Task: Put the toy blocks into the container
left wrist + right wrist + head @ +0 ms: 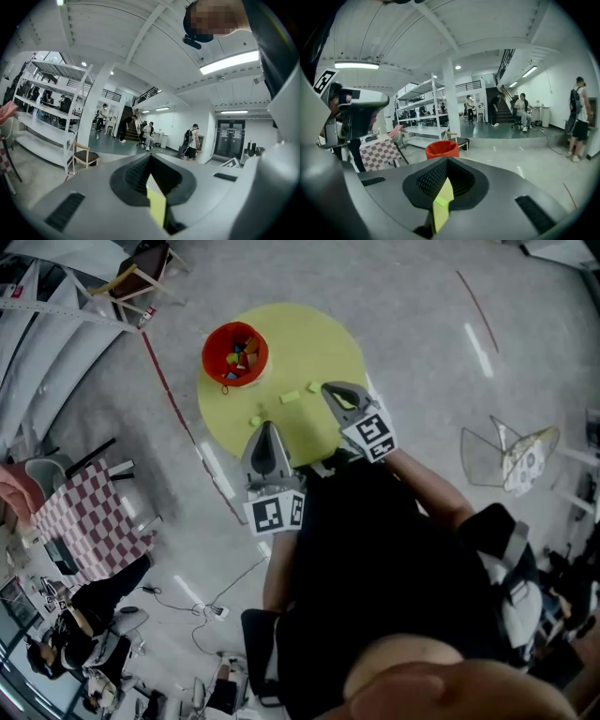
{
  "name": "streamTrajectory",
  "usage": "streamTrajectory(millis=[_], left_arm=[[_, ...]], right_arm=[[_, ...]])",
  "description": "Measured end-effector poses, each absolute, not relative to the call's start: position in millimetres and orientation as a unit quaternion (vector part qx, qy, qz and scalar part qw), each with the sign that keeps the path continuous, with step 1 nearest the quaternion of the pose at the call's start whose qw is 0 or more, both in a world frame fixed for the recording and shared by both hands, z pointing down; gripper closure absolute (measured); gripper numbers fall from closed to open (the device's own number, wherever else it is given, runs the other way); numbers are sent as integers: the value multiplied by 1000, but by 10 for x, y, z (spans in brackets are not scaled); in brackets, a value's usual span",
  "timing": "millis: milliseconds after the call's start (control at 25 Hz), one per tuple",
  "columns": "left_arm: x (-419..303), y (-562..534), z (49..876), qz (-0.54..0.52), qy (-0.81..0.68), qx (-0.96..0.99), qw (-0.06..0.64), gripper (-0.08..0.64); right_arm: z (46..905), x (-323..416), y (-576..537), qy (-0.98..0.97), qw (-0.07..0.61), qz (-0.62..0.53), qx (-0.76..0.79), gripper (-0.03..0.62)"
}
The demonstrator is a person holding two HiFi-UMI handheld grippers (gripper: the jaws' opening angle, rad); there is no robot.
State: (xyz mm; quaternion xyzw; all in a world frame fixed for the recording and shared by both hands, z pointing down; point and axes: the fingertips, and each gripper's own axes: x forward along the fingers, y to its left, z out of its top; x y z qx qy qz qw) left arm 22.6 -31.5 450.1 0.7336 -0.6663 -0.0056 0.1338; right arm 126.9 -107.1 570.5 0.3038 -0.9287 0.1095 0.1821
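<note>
Head view: we look steeply down on a round yellow table (319,343). The red container (235,354) sits at its far-left edge, with several coloured blocks already inside it. Three loose blocks lie on the tabletop between the container and us. A small block (255,420) lies just left of the left gripper (265,427). A longer green block (290,397) lies between the two grippers, its long axis running across the picture. A third block (312,387) lies just beside the tip of the right gripper (326,388). Both grippers look closed to a point and carry nothing. The container lies ahead and to the left of both tips, and we judge the left gripper slightly the nearer.

Left gripper view: the left gripper (150,157) has its jaws together at the tips. Only a sliver of yellow tabletop (157,206) shows through the slit below them. No block sits between them, and the container does not show here.

Right gripper view: the right gripper (446,160) is likewise closed and empty, with yellow table visible through the slit. A brighter green patch in that slit may be a block lying on the table beneath. The container (442,149) rises straight beyond the tips, a touch left. We judge that this gripper must open over the block beside it before it can carry anything forward and left.
</note>
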Motion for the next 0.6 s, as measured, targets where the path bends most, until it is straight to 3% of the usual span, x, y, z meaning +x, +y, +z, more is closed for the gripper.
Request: streamTrajectory(millis=[160, 320, 600], left_arm=[[190, -413, 4462, -8, -652, 746, 137, 575], [140, -519, 4363, -20, -650, 748, 136, 575], [6, -594, 4527, -13, -640, 754, 151, 575]], right_arm=[[6057, 1218, -1102, -920, 215, 133, 301, 598], [6549, 1164, -1097, -902, 288, 159, 280, 489], [7376, 1146, -1108, -856, 424, 178, 237, 463]])
